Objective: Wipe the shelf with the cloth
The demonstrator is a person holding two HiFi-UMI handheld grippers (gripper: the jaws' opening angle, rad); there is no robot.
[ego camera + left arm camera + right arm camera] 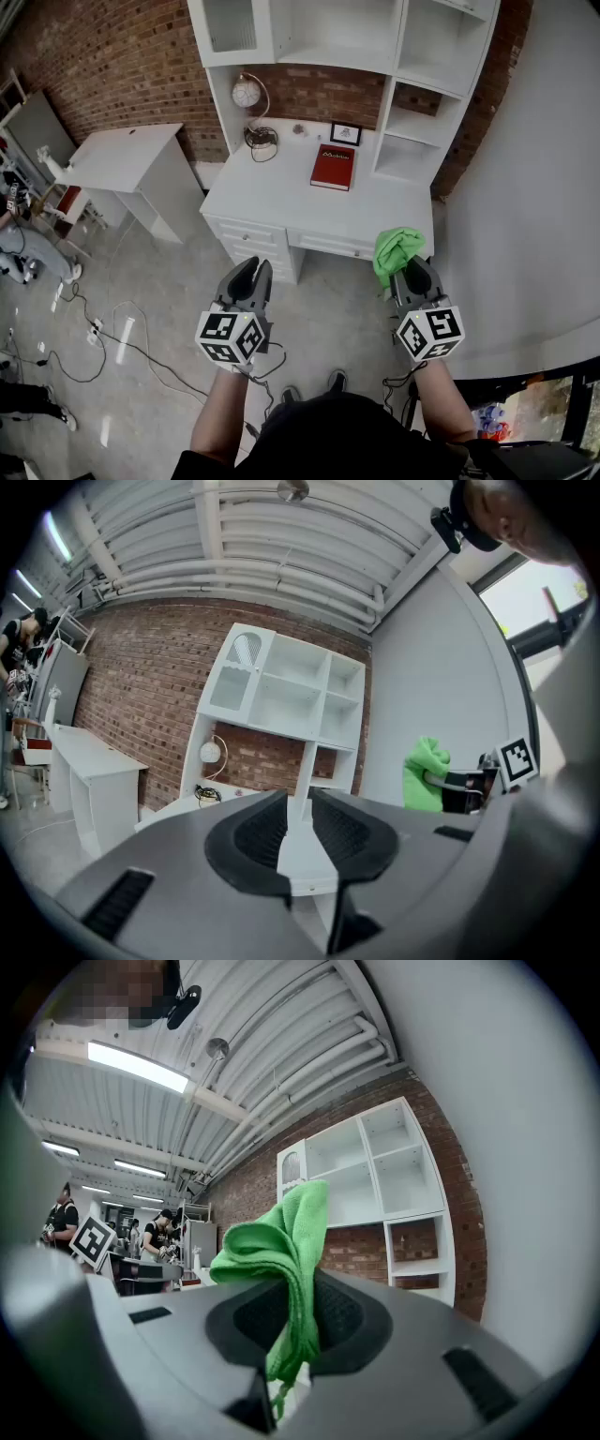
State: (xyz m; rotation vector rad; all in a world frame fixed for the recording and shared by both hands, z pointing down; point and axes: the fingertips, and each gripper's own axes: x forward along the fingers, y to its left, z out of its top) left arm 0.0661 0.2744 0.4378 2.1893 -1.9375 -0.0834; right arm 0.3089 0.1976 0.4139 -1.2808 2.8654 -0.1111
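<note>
A white shelf unit (pixel 410 139) stands on a white desk (pixel 272 202) against a brick wall. It also shows in the left gripper view (pixel 286 691) and the right gripper view (pixel 375 1171). My right gripper (pixel 413 269) (pixel 295 1316) is shut on a bright green cloth (pixel 396 247) (pixel 281 1241), which bunches up above its jaws, short of the desk's front right corner. The cloth (pixel 427 772) also shows at the right of the left gripper view. My left gripper (pixel 249 274) (pixel 298 822) hangs over the floor before the desk, jaws close together with nothing between them.
On the desk lie a red book (pixel 333 167), a small framed picture (pixel 345 133), a round clock (pixel 247 93) and coiled cables (pixel 262 141). A second white table (pixel 122 155) stands at the left, with cables (pixel 112 342) across the floor. A white wall (pixel 534 187) runs along the right.
</note>
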